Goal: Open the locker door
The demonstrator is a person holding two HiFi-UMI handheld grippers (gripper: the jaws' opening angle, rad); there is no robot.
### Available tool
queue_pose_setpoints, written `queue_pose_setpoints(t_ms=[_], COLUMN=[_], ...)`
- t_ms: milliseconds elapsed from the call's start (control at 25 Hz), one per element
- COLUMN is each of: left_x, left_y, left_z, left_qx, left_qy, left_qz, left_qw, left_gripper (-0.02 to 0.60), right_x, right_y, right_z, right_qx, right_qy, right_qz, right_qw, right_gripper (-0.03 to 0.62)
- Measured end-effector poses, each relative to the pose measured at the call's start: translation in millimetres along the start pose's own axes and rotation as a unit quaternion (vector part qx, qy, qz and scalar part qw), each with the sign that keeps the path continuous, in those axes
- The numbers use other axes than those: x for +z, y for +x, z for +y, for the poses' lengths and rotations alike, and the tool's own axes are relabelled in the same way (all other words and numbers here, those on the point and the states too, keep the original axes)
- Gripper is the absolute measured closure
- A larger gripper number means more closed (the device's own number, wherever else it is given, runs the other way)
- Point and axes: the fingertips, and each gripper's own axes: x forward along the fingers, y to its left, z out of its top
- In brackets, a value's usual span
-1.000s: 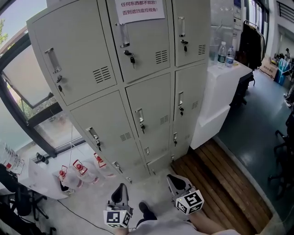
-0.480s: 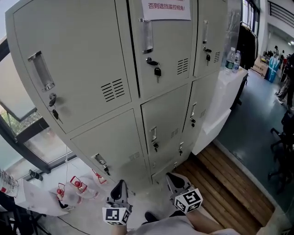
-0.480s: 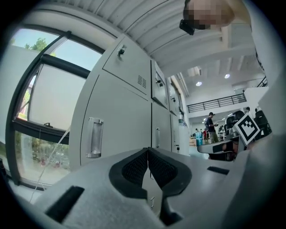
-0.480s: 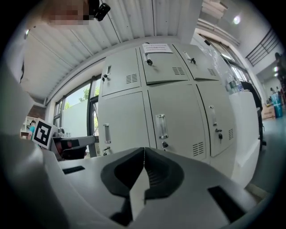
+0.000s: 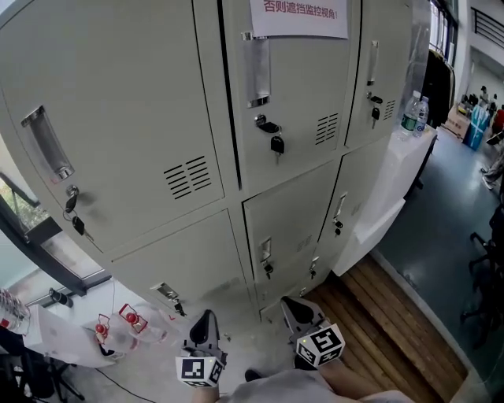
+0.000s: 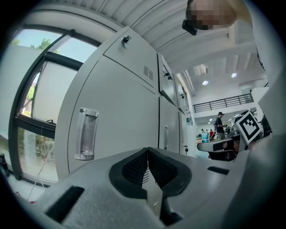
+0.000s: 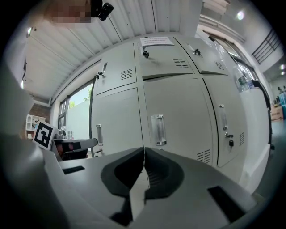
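Grey lockers [image 5: 157, 118] fill the upper frame, doors closed, paper notice [image 5: 299, 16] cut off at top. Left gripper [image 5: 207, 319] and right gripper [image 5: 293, 304] both pinched shut, empty, low centre. Wooden floor [image 5: 378, 315] lower right.

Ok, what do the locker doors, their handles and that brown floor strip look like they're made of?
Locker doors: likely sheet steel with matte light-grey paint, going by the pressed vent slots. Handles: shiny, probably chromed metal, given the bright reflections. Floor strip: wood planks or laminate; parallel brown boards with seams.
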Motion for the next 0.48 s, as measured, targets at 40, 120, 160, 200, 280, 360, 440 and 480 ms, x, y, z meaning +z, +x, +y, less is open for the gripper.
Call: queue_pose_setpoints(t_ms=[40, 120, 160, 200, 280, 360, 440, 480], left_x=[0.9, 3.1, 4.2, 5.0, 5.6, 5.8, 5.8, 5.5], left_y=[4.1, 11.6, 14.2, 15.9, 16.7, 16.9, 16.9, 16.2], left_z=[-2.1, -5.9, -7.2, -8.2, -9.0, -8.3, -7.9, -8.0], left_qx=[0.005, 0.013, 0.016, 0.019, 0.026, 0.031, 0.032, 0.033], left_qy=[0.001, 0.004, 0.006, 0.007, 0.008, 0.009, 0.01, 0.012], left_qz=[0.0, 0.0, 0.0, 0.0, 0.001, 0.001, 0.002, 0.003], left_qw=[1.0, 0.9999, 0.9998, 0.9998, 0.9996, 0.9995, 0.9994, 0.9994], left_gripper=[0.572, 0.572, 0.572, 0.572, 0.572, 0.572, 0.572, 0.572], right_x=[2.4, 4.7, 4.9, 4.9, 5.3, 7.6, 10.4, 11.2], right_y=[2.5, 7.9, 10.7, 13.3, 17.6, 23.0, 29.1, 31.9], right_z=[-5.3, -14.6, -17.6, -19.4, -19.8, -18.8, -18.0, -17.5], right_qx=[0.004, 0.013, 0.018, 0.023, 0.034, 0.044, 0.05, 0.052], right_qy=[-0.003, -0.004, -0.003, -0.002, -0.002, -0.005, -0.009, -0.01], right_qz=[0.0, 0.0, 0.001, 0.002, 0.002, -0.001, -0.005, -0.006], right_qw=[1.0, 1.0, 1.0, 1.0, 0.999, 0.999, 0.999, 0.999], right_gripper=[0.58, 0.58, 0.58, 0.581, 0.58, 0.58, 0.579, 0.579])
